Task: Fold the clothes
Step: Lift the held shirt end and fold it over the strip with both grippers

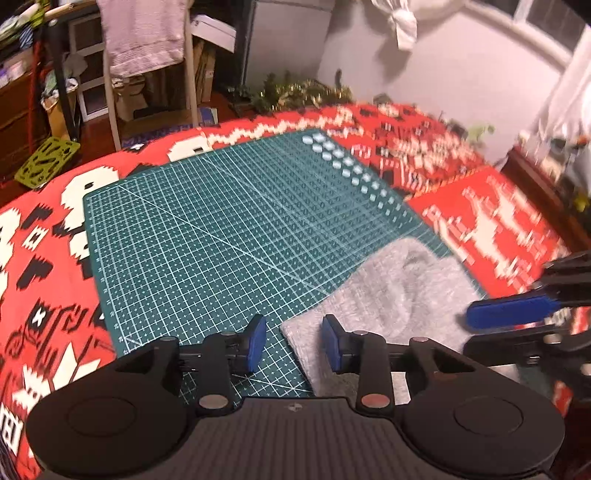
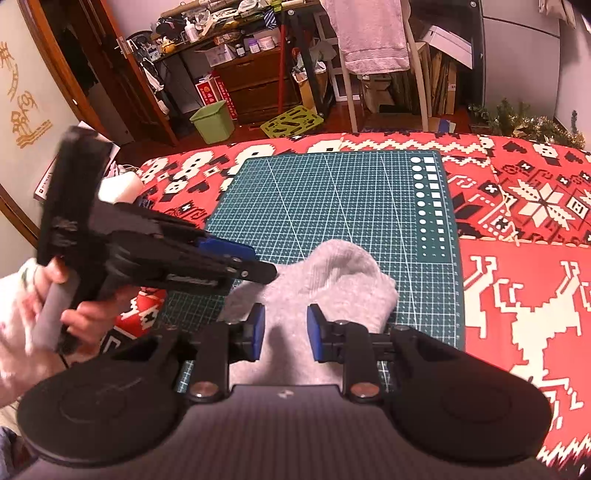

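A small grey fuzzy garment (image 2: 343,280) lies bunched on the near right part of a green cutting mat (image 2: 332,199). My right gripper (image 2: 285,332) stands open just over the garment's near edge, and grey cloth shows through the gap between its blue pads. In the left wrist view my left gripper (image 1: 295,343) is open over the bare mat (image 1: 221,236), at the left edge of the garment (image 1: 399,295). The right gripper (image 1: 480,330) enters that view from the right. A hand (image 2: 55,314) holds the left gripper (image 2: 255,264), whose tip reaches the garment's left side.
A red, white and black patterned blanket (image 2: 517,295) covers the surface under the mat. Beyond the far edge stand a chair with a pink towel (image 2: 373,33), a green bin (image 2: 214,122), a green perforated board (image 2: 291,122) and tinsel greenery (image 1: 303,92). Dark wooden furniture (image 1: 546,192) runs along the right.
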`<action>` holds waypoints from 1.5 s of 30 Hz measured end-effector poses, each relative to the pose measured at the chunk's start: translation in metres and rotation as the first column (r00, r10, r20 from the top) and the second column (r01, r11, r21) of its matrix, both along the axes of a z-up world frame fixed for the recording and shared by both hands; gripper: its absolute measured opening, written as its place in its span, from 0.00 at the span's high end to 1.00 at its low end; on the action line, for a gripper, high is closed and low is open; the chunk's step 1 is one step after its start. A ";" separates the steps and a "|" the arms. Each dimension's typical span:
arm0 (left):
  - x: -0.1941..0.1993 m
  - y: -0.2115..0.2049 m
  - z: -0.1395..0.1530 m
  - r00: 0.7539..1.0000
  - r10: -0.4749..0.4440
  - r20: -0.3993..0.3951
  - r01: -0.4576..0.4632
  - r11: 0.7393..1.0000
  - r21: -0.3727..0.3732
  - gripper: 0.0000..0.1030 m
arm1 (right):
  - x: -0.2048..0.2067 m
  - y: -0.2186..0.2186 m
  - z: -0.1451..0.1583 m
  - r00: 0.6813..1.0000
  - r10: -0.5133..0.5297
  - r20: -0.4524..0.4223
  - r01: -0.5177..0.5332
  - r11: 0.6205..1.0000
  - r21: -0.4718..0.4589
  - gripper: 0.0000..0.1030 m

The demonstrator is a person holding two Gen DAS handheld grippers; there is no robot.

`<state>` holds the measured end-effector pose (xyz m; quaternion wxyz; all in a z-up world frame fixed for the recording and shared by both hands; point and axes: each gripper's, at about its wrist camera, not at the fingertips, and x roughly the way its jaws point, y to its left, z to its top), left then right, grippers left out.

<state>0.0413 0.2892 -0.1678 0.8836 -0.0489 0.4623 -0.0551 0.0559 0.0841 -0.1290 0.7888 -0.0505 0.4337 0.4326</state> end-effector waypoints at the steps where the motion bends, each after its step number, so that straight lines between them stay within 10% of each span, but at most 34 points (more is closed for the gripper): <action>1: 0.002 -0.003 -0.001 1.000 -0.008 -0.004 0.008 1.000 0.021 0.79 | -0.001 -0.001 0.000 1.000 0.002 0.000 -0.002 1.000 0.002 0.74; 5: 0.002 -0.007 0.001 1.000 -0.013 -0.005 0.013 0.998 0.062 0.93 | -0.005 -0.004 0.001 1.000 0.008 0.001 -0.008 1.000 0.008 0.73; 19: -0.058 -0.018 0.065 0.985 -0.057 0.163 0.054 0.998 0.020 0.94 | -0.006 0.044 -0.027 0.999 0.031 -0.017 -0.032 0.999 -0.018 0.93; 32: -0.084 -0.054 0.030 0.983 -0.130 0.131 0.113 0.985 0.130 0.94 | -0.005 -0.004 -0.015 1.000 -0.029 0.006 0.029 0.999 0.017 0.89; 41: -0.091 -0.060 0.027 0.987 -0.104 0.121 0.092 0.991 0.099 0.92 | 0.013 -0.025 0.018 0.991 -0.104 0.081 0.098 0.993 0.069 0.87; 45: -0.096 -0.055 0.030 0.991 -0.088 0.104 0.083 0.995 0.050 0.73 | 0.028 -0.015 0.001 0.994 -0.090 0.063 0.089 0.996 0.014 0.87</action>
